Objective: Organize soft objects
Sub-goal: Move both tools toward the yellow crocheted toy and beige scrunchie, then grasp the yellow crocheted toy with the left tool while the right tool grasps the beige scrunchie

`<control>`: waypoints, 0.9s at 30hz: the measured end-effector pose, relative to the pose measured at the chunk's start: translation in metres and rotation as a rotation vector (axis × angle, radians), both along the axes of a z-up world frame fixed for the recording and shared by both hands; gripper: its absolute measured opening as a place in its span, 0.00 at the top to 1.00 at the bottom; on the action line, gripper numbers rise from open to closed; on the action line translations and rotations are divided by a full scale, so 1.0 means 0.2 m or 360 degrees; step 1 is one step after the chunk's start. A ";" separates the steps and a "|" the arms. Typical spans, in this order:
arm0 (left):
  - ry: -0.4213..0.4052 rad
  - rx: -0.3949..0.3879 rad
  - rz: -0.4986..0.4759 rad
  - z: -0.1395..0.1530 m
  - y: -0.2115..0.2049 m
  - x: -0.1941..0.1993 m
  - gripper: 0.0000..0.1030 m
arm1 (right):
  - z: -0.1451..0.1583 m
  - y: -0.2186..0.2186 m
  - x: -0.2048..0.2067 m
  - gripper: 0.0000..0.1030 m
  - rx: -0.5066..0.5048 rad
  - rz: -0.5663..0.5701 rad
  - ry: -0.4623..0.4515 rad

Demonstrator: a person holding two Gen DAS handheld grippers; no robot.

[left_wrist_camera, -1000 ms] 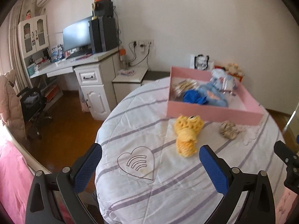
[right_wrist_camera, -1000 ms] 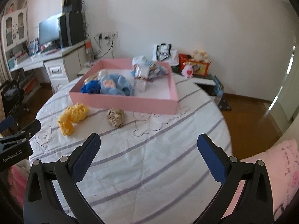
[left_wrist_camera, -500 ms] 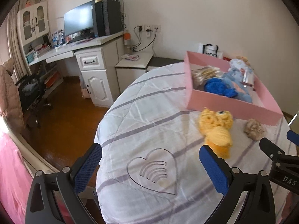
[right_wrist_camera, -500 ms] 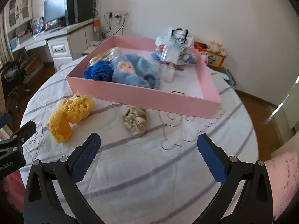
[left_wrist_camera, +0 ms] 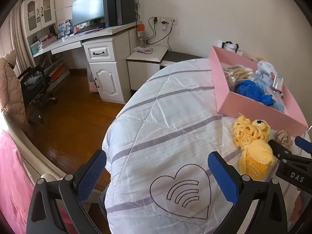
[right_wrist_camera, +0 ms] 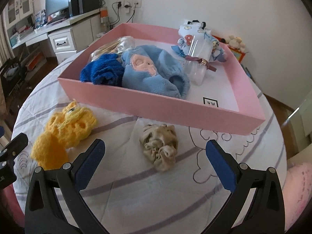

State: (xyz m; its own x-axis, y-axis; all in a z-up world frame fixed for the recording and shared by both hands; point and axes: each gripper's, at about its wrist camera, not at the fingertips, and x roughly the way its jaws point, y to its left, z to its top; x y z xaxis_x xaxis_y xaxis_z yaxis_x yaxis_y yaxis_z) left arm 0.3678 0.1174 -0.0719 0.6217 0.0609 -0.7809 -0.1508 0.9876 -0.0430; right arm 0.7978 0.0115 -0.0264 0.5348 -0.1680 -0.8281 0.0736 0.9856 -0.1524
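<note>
Both claws are released: the right gripper [right_wrist_camera: 155,162] hangs over the beige scrunchie [right_wrist_camera: 159,149] beside the pink box [right_wrist_camera: 175,107]; the left gripper [left_wrist_camera: 157,172] is near the yellow knitted toy [left_wrist_camera: 253,146].

On the round counter [right_wrist_camera: 253,175] we see a tray [right_wrist_camera: 156,105] toward the far side, with a fleece garment [right_wrist_camera: 154,74], a folded towel [right_wrist_camera: 103,72] left of it and a wrapped bundle [right_wrist_camera: 198,44] behind to the right. In front of the tray lie a crocheted toy [right_wrist_camera: 64,130] at left and a scrunchie [right_wrist_camera: 159,148] to its right, apart.
</note>
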 end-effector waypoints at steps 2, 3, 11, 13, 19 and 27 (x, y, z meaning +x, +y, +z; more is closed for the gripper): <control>0.0009 -0.0006 -0.0007 0.00 0.01 0.00 0.00 | -0.02 -0.02 0.01 0.25 0.0009 -0.0019 -0.0003; 0.0006 -0.0004 -0.0010 0.00 0.01 0.01 0.00 | -0.03 -0.04 0.01 0.42 0.0021 -0.0034 0.0015; 0.0007 -0.0060 -0.0028 0.05 -0.03 0.03 0.00 | -0.05 -0.11 -0.02 0.71 0.0125 0.0002 -0.0022; -0.0008 -0.0074 -0.0029 0.08 -0.06 0.04 0.00 | -0.05 -0.14 -0.03 0.74 0.0139 0.0003 -0.0026; -0.0033 -0.0088 -0.0127 0.13 -0.20 0.06 0.00 | -0.03 -0.22 -0.09 0.75 0.0117 -0.0005 -0.0023; 0.0015 -0.0073 -0.0284 0.11 -0.41 0.12 0.00 | 0.01 -0.39 -0.16 0.74 0.0033 -0.0156 -0.0021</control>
